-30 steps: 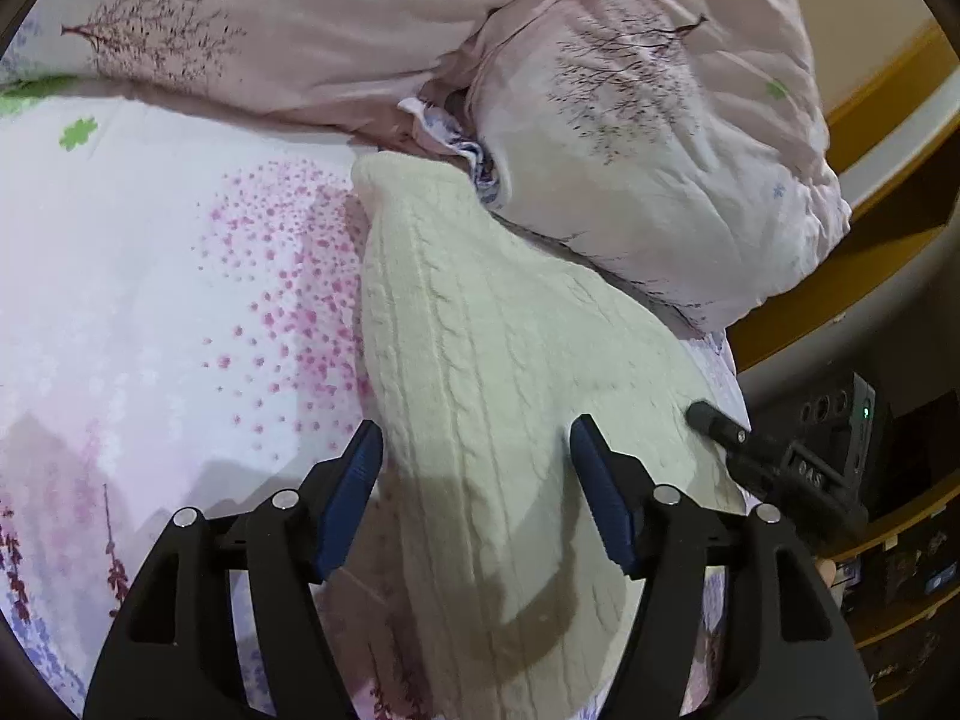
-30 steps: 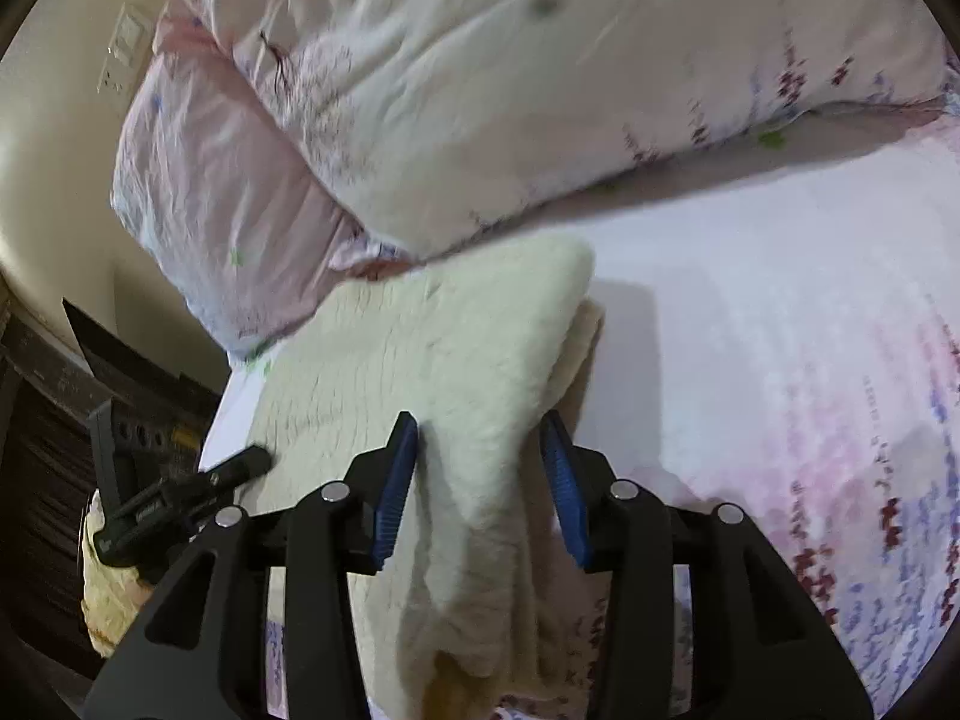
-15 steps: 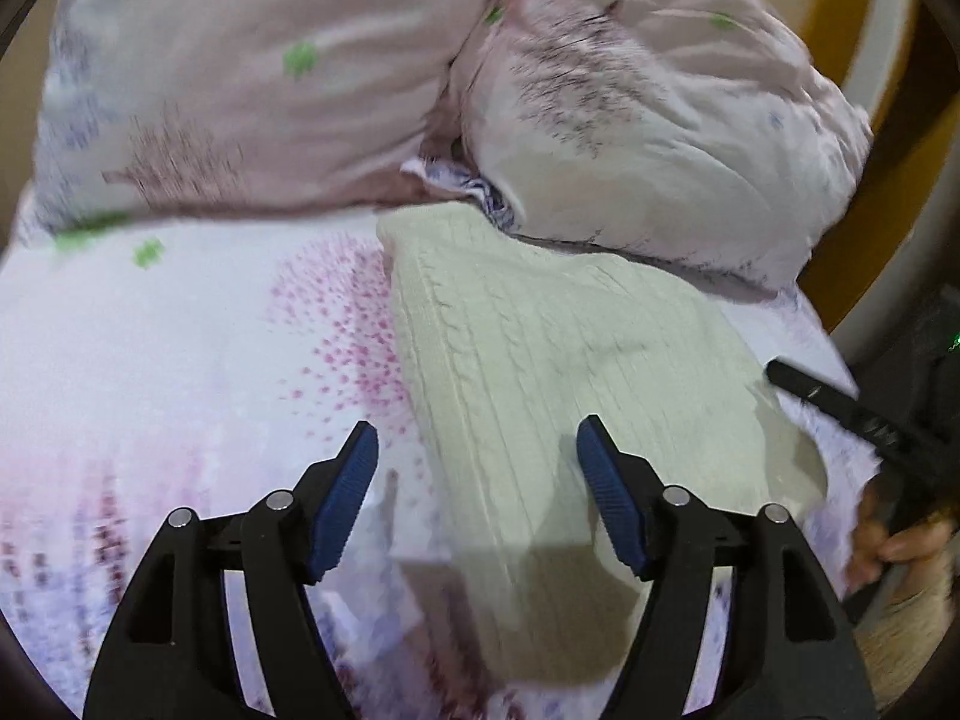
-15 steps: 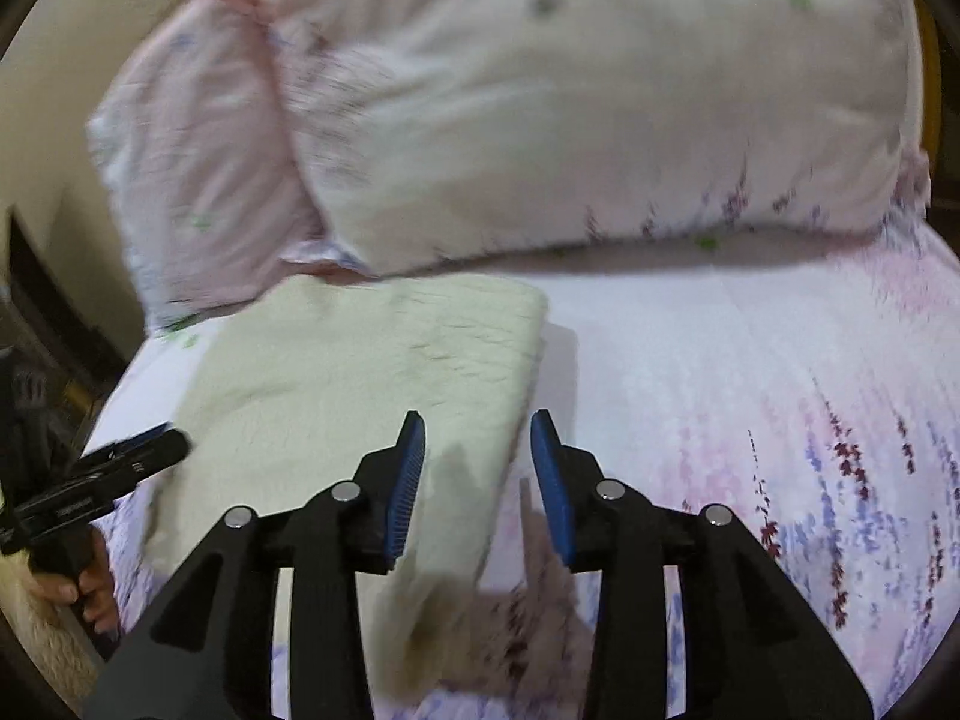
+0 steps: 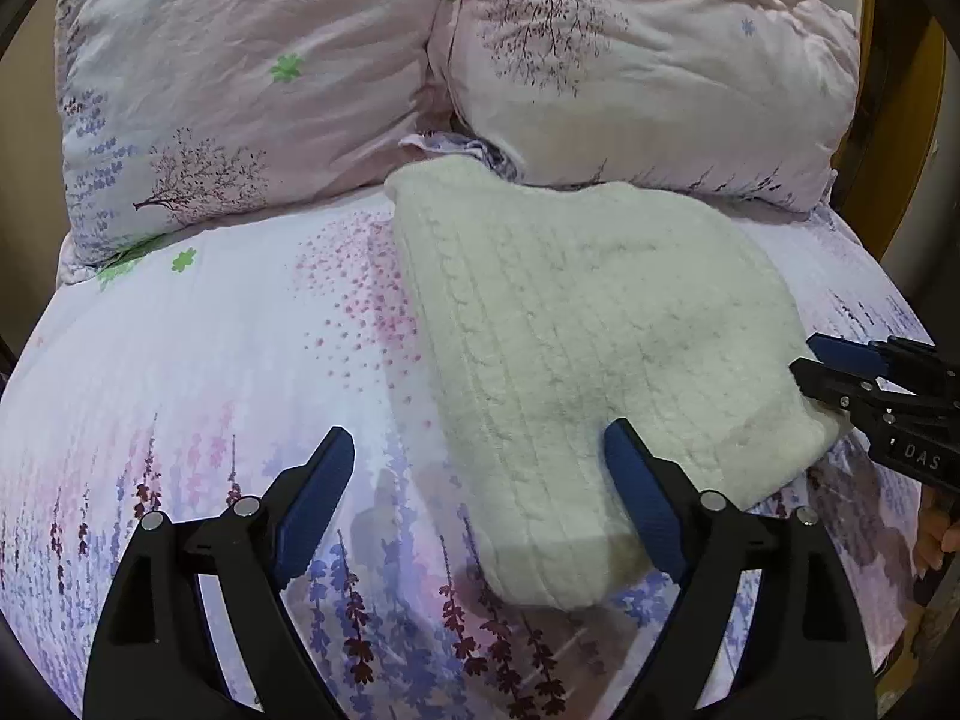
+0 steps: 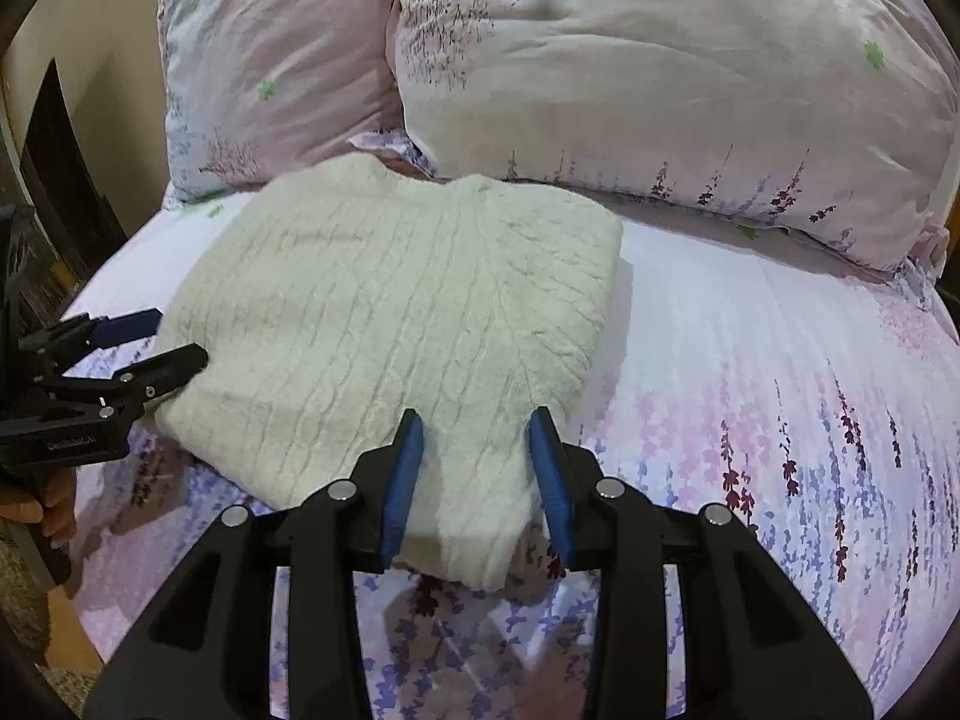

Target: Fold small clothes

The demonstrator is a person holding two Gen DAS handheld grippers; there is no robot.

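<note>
Released a moment ago: sweater now lying folded flat on sheet near pillows. Left gripper, right gripper both spread, empty. Fold seemingly finished.

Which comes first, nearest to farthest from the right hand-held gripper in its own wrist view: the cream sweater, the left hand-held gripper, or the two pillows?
1. Cream sweater: its near corner lies between the open fingers of the right hand-held gripper.
2. Left hand-held gripper: off to the left, at the sweater's edge.
3. Pillows: at the head of the bed, behind the sweater.
</note>
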